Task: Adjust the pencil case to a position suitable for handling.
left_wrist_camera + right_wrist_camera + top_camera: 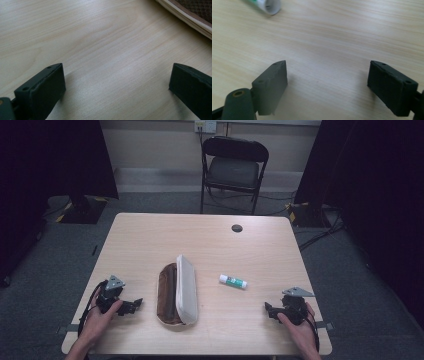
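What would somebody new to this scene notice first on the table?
Most likely the open pencil case, cream outside and brown inside, lying lengthwise at the middle of the wooden table. To its right lies a small white and green glue stick. At the near corners, the left hand-held gripper and the right hand-held gripper rest with jaws spread wide, holding nothing.

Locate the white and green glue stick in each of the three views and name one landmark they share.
High view: the white and green glue stick lies flat on the table, right of the open pencil case.
Left gripper view: not in it; the case's rim crosses the top right corner.
Right gripper view: its white end sits at the top left edge.
Shared landmark: the light wooden tabletop.
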Tool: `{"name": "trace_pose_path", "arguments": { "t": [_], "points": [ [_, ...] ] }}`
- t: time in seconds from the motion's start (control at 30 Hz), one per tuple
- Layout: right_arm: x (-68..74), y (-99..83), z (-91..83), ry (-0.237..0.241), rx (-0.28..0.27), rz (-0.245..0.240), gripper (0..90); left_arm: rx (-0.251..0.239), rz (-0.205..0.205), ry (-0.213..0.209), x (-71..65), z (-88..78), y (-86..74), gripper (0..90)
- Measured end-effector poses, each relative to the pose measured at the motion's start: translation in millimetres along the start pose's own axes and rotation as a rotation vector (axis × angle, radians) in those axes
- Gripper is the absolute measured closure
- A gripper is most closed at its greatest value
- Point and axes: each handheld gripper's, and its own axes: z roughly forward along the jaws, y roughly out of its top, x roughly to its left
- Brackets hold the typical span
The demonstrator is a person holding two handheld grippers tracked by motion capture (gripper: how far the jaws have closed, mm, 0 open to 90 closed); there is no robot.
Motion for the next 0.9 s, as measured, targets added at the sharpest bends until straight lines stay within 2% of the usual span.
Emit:
{"name": "trace_pose_path", "arguments": {
  "t": [0.03,0.1,0.23,0.3,0.37,0.43,0.53,0.63,0.7,0.77,0.87,0.9],
  "points": [
    [1.0,0.3,-1.1,0.006,0.006,-0.004,18.6,0.0,0.0,0.0,0.0,0.0,0.0,0.0],
    [4.1,1.9,-4.6,0.05,0.023,-0.017,24.1,0.0,0.0,0.0,0.0,0.0,0.0,0.0],
    [14.0,2.7,-15.4,0.098,0.022,-0.044,27.3,0.0,0.0,0.0,0.0,0.0,0.0,0.0],
    [21.7,4.3,-20.6,0.128,0.006,-0.055,30.5,-0.001,0.0,0.0,0.0,0.1,0.0,0.0],
    [23.8,5.3,-21.7,0.133,-0.001,-0.057,30.5,0.0,0.0,0.0,0.0,0.1,0.0,0.0],
    [33.5,11.0,-24.4,0.173,-0.033,-0.081,33.1,0.0,0.0,-0.001,0.0,0.1,0.0,0.0],
    [39.5,13.5,-25.1,0.187,-0.038,-0.093,35.8,0.0,0.0,0.0,0.0,0.1,0.0,0.0],
    [54.2,17.6,-26.2,0.236,-0.064,-0.134,39.4,0.0,0.0,0.0,0.0,0.0,0.0,0.0],
    [55.5,18.0,-25.8,0.244,-0.067,-0.14,39.3,-0.001,-0.001,-0.001,0.0,0.1,0.0,0.0],
    [63.9,21.7,-22.6,0.284,-0.066,-0.176,38.7,0.0,0.0,0.0,0.0,0.0,0.0,0.0],
    [78.7,29.3,-16.9,0.332,-0.064,-0.202,39.0,0.004,0.006,0.001,0.2,-0.4,0.0,0.0],
    [90.1,33.4,-16.1,0.352,-0.073,-0.229,39.0,0.003,0.003,0.001,0.1,-0.3,0.0,0.0]
  ]
}}
